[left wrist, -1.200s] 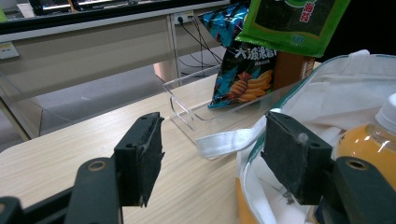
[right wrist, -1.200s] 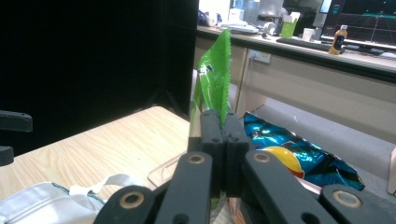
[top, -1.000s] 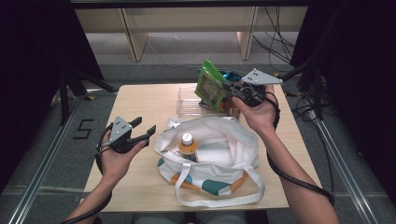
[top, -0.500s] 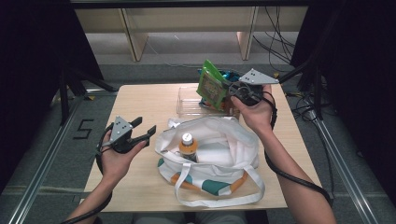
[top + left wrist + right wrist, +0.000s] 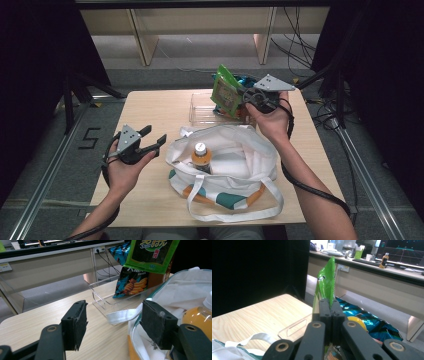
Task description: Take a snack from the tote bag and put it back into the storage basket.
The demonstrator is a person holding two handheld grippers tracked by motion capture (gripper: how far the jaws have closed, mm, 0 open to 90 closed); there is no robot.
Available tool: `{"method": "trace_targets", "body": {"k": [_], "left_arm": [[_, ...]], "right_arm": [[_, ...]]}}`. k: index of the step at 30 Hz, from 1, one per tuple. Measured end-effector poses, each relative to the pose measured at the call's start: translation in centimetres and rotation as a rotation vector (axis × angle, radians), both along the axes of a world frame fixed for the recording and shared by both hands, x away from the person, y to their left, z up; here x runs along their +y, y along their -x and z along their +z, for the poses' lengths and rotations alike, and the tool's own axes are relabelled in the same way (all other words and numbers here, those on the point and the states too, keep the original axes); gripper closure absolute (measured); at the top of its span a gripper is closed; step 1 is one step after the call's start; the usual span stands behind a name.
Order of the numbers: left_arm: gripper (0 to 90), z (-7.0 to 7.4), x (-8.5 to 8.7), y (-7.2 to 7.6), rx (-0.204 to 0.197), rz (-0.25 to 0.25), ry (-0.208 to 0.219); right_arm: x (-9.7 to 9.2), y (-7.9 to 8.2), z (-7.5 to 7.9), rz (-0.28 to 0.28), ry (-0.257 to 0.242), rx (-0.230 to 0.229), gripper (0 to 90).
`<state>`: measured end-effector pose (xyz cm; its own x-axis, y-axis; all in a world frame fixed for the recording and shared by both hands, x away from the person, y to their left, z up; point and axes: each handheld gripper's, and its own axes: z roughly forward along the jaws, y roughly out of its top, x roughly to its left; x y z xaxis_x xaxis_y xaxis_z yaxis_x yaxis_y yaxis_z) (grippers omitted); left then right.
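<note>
Tote bag: white cloth with orange and teal patches, on the desk nearest the person, mouth open upward, one strap looped toward 6 o'clock. Another strap end lies flat on the desk at the bag's 11 o'clock.

Bottle: orange drink, white cap, upright inside the bag at its left side.

Left gripper: held in the left hand at the bag's 9 o'clock, just beside the bag and apart from it. Fingers stand wide apart with nothing between them; in the left gripper view they frame the strap end and the bag's rim.

Clear tray: transparent acrylic, on the desk at 12 o'clock from the bag. It holds a blue snack bag, leaning upright at its far right end.

Green packet: the item in hand, a flat green snack packet, raised above the tray's right end at the bag's 1 o'clock, tilted and clear of the desk.

Right gripper: held in the right hand at 1 o'clock from the bag. Fingers are pressed together on the packet's edge, pinching it; the packet rises above them in the right gripper view.
</note>
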<state>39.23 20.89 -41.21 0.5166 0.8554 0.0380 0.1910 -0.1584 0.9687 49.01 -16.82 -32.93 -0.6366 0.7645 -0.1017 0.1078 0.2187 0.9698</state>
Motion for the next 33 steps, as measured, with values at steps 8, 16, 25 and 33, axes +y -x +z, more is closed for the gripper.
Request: {"method": "trace_targets", "body": {"k": [8,16,25,33], "left_arm": [[36.6,0.0,0.0,0.1,-0.001,0.001,-0.002],[36.6,-0.1,0.0,0.1,0.000,0.002,-0.002],[36.7,-0.1,0.0,0.1,0.000,0.002,-0.003],[36.7,-0.1,0.1,0.0,0.000,0.003,-0.003]], "right_arm": [[0.1,-0.1,-0.2,-0.016,0.012,-0.009,90.0],[0.3,-0.6,-0.7,-0.019,0.033,-0.011,90.0],[0.4,-1.0,-1.3,-0.033,0.052,-0.013,90.0],[0.5,-1.3,-1.6,-0.040,0.066,-0.018,90.0]]}}
